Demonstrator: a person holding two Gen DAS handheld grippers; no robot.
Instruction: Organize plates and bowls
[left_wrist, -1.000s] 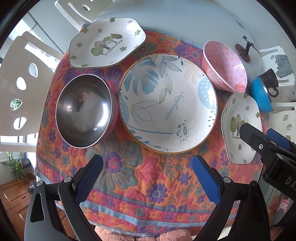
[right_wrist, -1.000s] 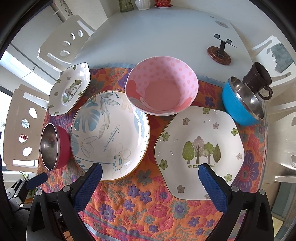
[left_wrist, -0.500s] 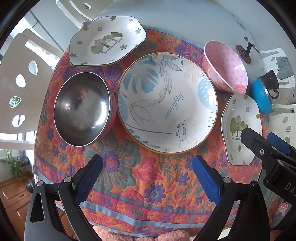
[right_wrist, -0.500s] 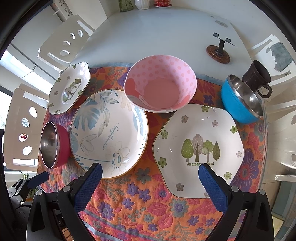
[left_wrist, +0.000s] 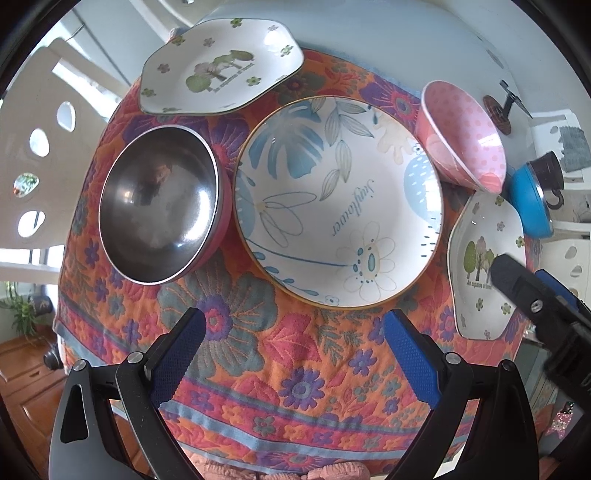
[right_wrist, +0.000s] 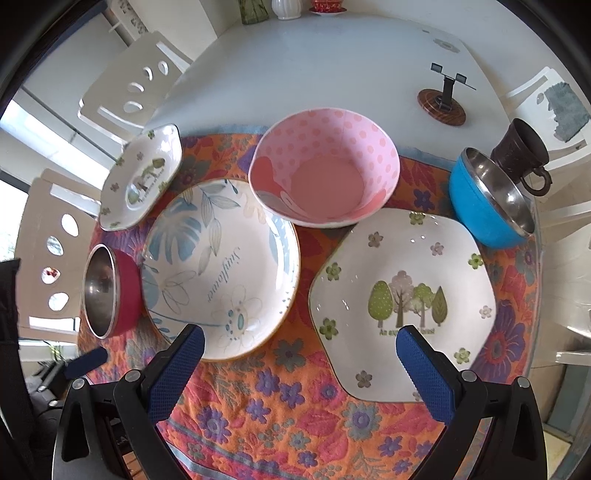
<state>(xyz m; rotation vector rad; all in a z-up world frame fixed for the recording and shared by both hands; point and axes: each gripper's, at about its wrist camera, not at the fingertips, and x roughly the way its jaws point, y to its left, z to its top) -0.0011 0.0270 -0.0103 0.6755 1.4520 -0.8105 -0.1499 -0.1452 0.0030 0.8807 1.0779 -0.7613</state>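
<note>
A round blue-leaf plate (left_wrist: 338, 201) (right_wrist: 219, 266) lies mid-cloth. Left of it sits a steel bowl with a red outside (left_wrist: 159, 203) (right_wrist: 107, 291). A small hexagonal tree plate (left_wrist: 218, 70) (right_wrist: 142, 177) lies at the far left. A pink dotted bowl (left_wrist: 461, 136) (right_wrist: 325, 173), a large hexagonal tree plate (left_wrist: 480, 266) (right_wrist: 402, 299) and a blue steel bowl (left_wrist: 532, 203) (right_wrist: 487, 199) are to the right. My left gripper (left_wrist: 295, 343) is open and empty above the cloth's near edge. My right gripper (right_wrist: 299, 354) is open and empty, its right finger over the large hexagonal plate.
A flowered orange cloth (right_wrist: 280, 417) covers the near end of a white table (right_wrist: 314, 70). A dark mug (right_wrist: 521, 151) stands behind the blue bowl, and a small stand on a wooden disc (right_wrist: 443, 99) is farther back. White chairs (left_wrist: 33, 147) stand at the left.
Both grippers have drifted slightly, so the dishes sit a little lower in the left view and a little higher in the right view. No dish has moved and both grippers remain open.
</note>
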